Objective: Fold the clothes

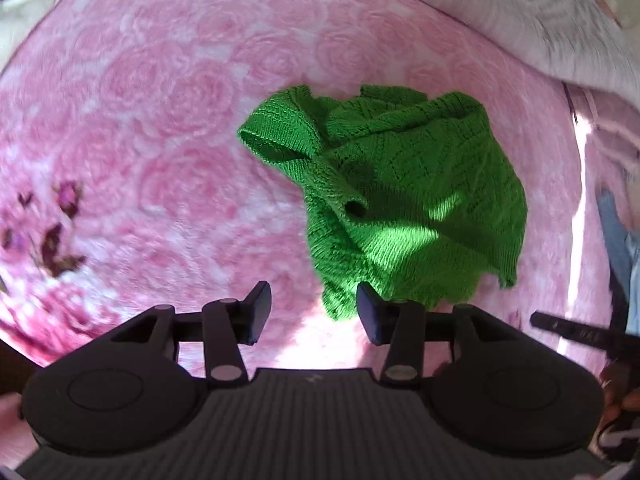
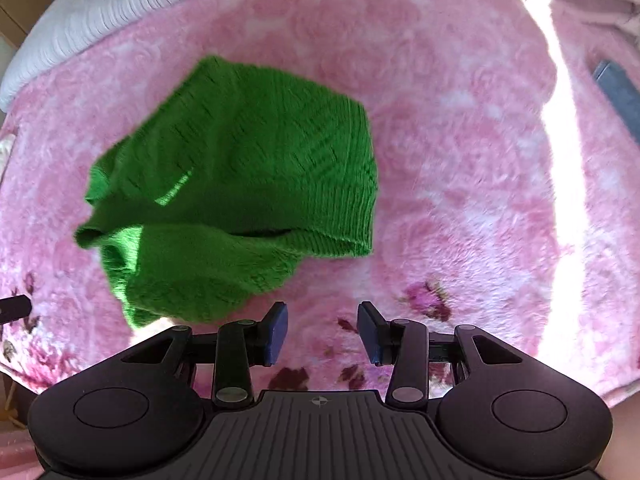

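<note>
A bright green knitted sweater lies crumpled on a pink rose-patterned blanket, one sleeve cuff sticking out to its left. My left gripper is open and empty, hovering just above the sweater's near hem, its right finger over the edge. In the right wrist view the same sweater lies left of centre, blurred. My right gripper is open and empty above the bare blanket, to the right of the sweater's near corner.
A white ribbed cover lies along the far side of the bed and shows in the right wrist view. A grey-blue item lies at the right. A strip of sunlight crosses the blanket. The other gripper's finger shows at the right.
</note>
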A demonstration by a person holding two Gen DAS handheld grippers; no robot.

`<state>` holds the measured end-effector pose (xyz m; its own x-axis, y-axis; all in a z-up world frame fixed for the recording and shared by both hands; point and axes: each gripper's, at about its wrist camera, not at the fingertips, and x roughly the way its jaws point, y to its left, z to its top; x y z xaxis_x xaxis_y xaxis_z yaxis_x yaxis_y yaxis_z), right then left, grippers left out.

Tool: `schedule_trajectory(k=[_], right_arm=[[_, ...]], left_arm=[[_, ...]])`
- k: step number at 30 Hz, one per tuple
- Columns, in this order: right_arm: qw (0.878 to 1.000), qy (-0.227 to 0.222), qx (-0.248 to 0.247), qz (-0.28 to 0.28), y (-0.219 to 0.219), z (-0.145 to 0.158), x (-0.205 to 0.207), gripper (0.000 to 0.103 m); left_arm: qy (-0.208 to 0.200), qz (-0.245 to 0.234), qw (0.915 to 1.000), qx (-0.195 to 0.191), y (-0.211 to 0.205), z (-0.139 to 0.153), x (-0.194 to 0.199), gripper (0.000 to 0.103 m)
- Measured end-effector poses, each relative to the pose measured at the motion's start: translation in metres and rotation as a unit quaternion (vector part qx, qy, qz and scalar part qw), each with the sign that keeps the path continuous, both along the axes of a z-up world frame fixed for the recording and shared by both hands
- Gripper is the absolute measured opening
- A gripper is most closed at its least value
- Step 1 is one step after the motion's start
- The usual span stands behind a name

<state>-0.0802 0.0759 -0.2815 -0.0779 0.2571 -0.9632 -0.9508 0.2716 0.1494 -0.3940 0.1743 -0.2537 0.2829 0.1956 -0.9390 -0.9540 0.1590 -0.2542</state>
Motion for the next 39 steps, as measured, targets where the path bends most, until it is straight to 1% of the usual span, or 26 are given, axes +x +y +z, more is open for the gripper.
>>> schedule_trajectory(k=[2,5,7,10,12,13,14,15,16,17,18,21,22,24,25,27,28,29,31,32,33,34,35,36,37,39], right_arm=[[1.0,-0.005,0.014,0.005,0.001,-0.011,0.01,0.043],[0.999,-0.016,0.043,0.008,0.005,-0.024,0.029,0.043],[0.998,-0.006,0.057,0.005,0.01,-0.036,0.042,0.043],[0.998,0.018,0.068,0.003,0.019,-0.057,0.053,0.043],[0.997,0.039,0.071,-0.006,0.027,-0.071,0.059,0.043],[0.996,0.053,0.07,-0.016,0.031,-0.078,0.062,0.043],[0.995,0.066,0.07,-0.026,0.034,-0.085,0.065,0.043],[0.993,0.084,0.074,-0.031,0.035,-0.089,0.067,0.042],[0.991,0.104,0.08,-0.033,0.034,-0.091,0.069,0.022],[0.988,0.123,0.086,-0.036,0.034,-0.093,0.072,0.006],[0.987,0.13,0.089,-0.029,0.033,-0.092,0.072,0.005],[0.988,0.117,0.097,0.011,0.016,-0.08,0.075,0.004],[0.989,0.114,0.095,0.02,0.009,-0.075,0.08,0.004],[0.99,0.113,0.076,0.036,-0.011,-0.066,0.087,0.004],[0.991,0.109,0.056,0.05,-0.023,-0.064,0.089,0.004],[0.991,0.103,0.006,0.082,-0.048,-0.064,0.091,0.004],[0.99,0.103,-0.022,0.097,-0.059,-0.066,0.091,0.004],[0.987,0.103,-0.05,0.113,-0.07,-0.068,0.091,0.004],[0.984,0.095,-0.1,0.112,-0.082,-0.073,0.094,0.008],[0.983,0.087,-0.119,0.105,-0.083,-0.074,0.098,0.011],[0.985,0.078,-0.115,0.098,-0.075,-0.069,0.103,0.016],[0.988,0.071,-0.102,0.092,-0.065,-0.062,0.109,0.024],[0.99,0.063,-0.089,0.085,-0.055,-0.055,0.115,0.027],[0.993,0.055,-0.076,0.078,-0.045,-0.048,0.12,0.031],[0.994,0.048,-0.063,0.072,-0.035,-0.041,0.126,0.033],[0.996,0.03,-0.02,0.08,-0.002,-0.027,0.13,0.034]], left_arm=[[-0.016,0.018,0.9997,0.004,0.004,-0.009,0.002,0.042],[-0.038,0.044,0.998,0.023,0.015,-0.019,0.009,0.043],[-0.054,0.063,0.996,0.034,0.023,-0.029,0.013,0.043],[-0.07,0.097,0.9923,0.031,0.038,-0.051,0.018,0.043],[-0.088,0.121,0.9883,0.025,0.045,-0.064,0.018,0.039],[-0.105,0.131,0.9856,0.022,0.046,-0.069,0.017,0.035],[-0.119,0.136,0.9834,0.017,0.047,-0.074,0.017,0.024],[-0.133,0.14,0.9811,0.011,0.048,-0.079,0.016,0.018],[-0.142,0.139,0.98,0.003,0.047,-0.084,0.017,0.008],[-0.144,0.135,0.9803,-0.001,0.045,-0.086,0.017,0.006],[-0.14,0.126,0.982,0.002,0.04,-0.086,0.018,0.006],[-0.132,0.079,0.988,0.013,0.015,-0.077,0.015,0.005],[-0.14,0.063,0.9881,0.004,0.001,-0.073,0.011,0.005],[-0.154,0.036,0.9869,-0.031,-0.03,-0.07,0.0,0.005],[-0.152,0.019,0.9867,-0.055,-0.049,-0.071,-0.004,0.005],[-0.132,-0.012,0.9862,-0.099,-0.082,-0.077,-0.01,0.005],[-0.108,-0.023,0.9869,-0.118,-0.096,-0.081,-0.013,0.006],[-0.085,-0.027,0.9875,-0.13,-0.105,-0.084,-0.015,0.005],[-0.058,-0.024,0.9875,-0.145,-0.11,-0.087,-0.023,0.006],[-0.058,-0.013,0.9883,-0.141,-0.105,-0.085,-0.028,0.007],[-0.059,-0.002,0.9892,-0.134,-0.1,-0.082,-0.034,0.008],[-0.061,0.013,0.9912,-0.117,-0.089,-0.078,-0.04,0.01],[-0.06,0.026,0.993,-0.099,-0.077,-0.073,-0.045,0.015],[-0.06,0.039,0.9943,-0.079,-0.064,-0.07,-0.05,0.016],[-0.059,0.054,0.995,-0.06,-0.048,-0.067,-0.055,0.017],[-0.06,0.078,0.9945,-0.036,-0.02,-0.068,-0.062,0.017]])
